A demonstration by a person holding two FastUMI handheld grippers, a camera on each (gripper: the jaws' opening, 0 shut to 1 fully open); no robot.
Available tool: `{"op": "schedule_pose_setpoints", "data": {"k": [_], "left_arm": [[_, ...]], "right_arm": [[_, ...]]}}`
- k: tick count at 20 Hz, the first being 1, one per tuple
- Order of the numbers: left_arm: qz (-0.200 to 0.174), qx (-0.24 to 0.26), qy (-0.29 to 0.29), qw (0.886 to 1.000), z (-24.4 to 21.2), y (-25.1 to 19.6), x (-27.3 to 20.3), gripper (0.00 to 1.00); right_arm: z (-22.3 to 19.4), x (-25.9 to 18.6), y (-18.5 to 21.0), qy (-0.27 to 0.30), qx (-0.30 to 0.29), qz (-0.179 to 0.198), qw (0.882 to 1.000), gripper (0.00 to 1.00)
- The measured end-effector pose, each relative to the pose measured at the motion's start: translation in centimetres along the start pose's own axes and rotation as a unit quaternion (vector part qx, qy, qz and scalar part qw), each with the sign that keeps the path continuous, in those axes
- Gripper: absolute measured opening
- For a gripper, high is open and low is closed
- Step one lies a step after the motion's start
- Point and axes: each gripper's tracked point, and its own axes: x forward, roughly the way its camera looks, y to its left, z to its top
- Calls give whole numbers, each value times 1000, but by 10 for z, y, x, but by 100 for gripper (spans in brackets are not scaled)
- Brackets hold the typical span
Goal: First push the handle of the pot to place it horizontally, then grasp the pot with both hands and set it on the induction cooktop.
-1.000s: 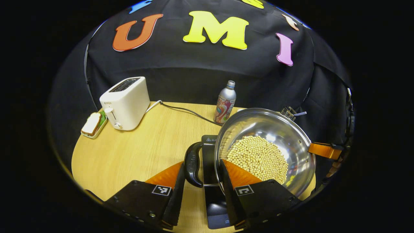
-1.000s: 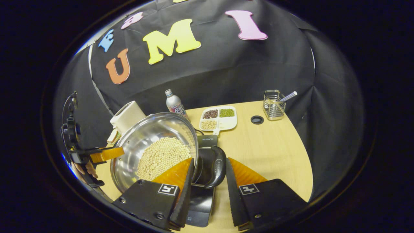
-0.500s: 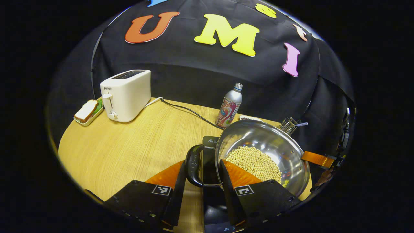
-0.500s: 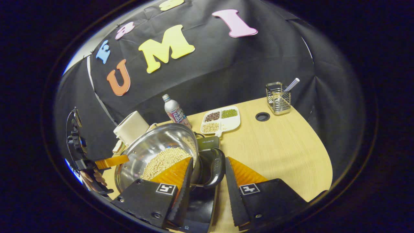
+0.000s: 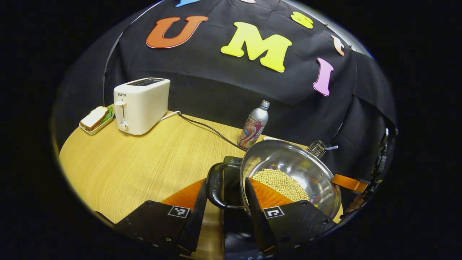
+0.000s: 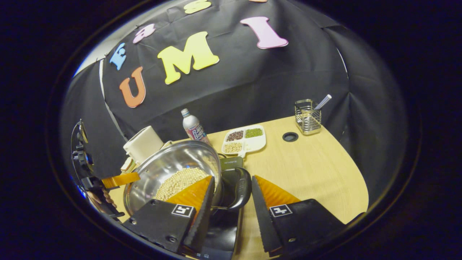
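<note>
Currently my left tool [image 5: 225, 202] straddles one black loop handle [image 5: 215, 185] of the steel pot [image 5: 292, 169], fingers spread with a gap at each side. My right tool [image 6: 231, 206] straddles the opposite handle [image 6: 241, 187] likewise, not pressing. The pot, holding pale beans [image 6: 178, 182], sits over the black induction cooktop [image 6: 222, 231] on the counter [image 5: 144, 162]; contact between them cannot be determined. Behind it stands a bottle [image 5: 254, 124].

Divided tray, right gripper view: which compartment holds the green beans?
On the divided tray, the green beans fill the back right compartment; dark beans lie beside them, pale beans nearer the pot.
</note>
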Motion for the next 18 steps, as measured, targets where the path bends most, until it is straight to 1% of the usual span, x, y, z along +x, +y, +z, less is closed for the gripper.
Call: {"op": "schedule_pose_setpoints", "data": {"k": [1,2,3,4,5,6,7,8,9,10,11,13,14,15,18], "left_arm": [[-5,-3,-3,1000,-2,-2,-3,63],[-10,-4,-4,1000,-3,-3,-7,63],[-10,-3,-9,1000,-3,-4,-12,63],[-3,1,-15,1000,-2,0,-20,64],[3,8,-24,1000,-2,8,-25,74],[3,14,-31,999,-1,7,-33,76],[4,16,-32,999,-3,8,-41,81],[7,18,-34,999,-4,9,-48,87],[16,20,-32,999,-5,12,-54,79],[26,24,-30,999,-9,17,-63,93],[32,32,-36,998,-8,19,-70,94],[41,48,-52,997,-8,20,-89,94],[40,56,-60,996,-8,18,-97,94],[38,62,-65,995,-8,15,-107,94],[36,73,-99,992,-1,8,-141,94]], "right_arm": [[7,-5,1,-15,-15,-5,1000,63],[15,-11,-2,-32,-32,-16,999,60],[17,-18,-4,-48,-51,-27,997,63],[20,-26,-4,-60,-66,-37,995,81],[19,-36,1,-67,-80,-40,994,96],[16,-45,7,-68,-91,-39,993,100],[12,-52,12,-70,-103,-38,991,96],[10,-60,16,-75,-110,-39,990,99],[8,-67,17,-80,-114,-43,989,96],[7,-75,20,-85,-116,-45,989,96],[4,-85,23,-89,-112,-47,989,99],[-2,-102,25,-89,-100,-52,990,98],[-4,-111,26,-91,-96,-55,990,96],[-6,-120,28,-96,-92,-57,989,99],[-8,-150,34,-115,-81,-63,988,99]]}}
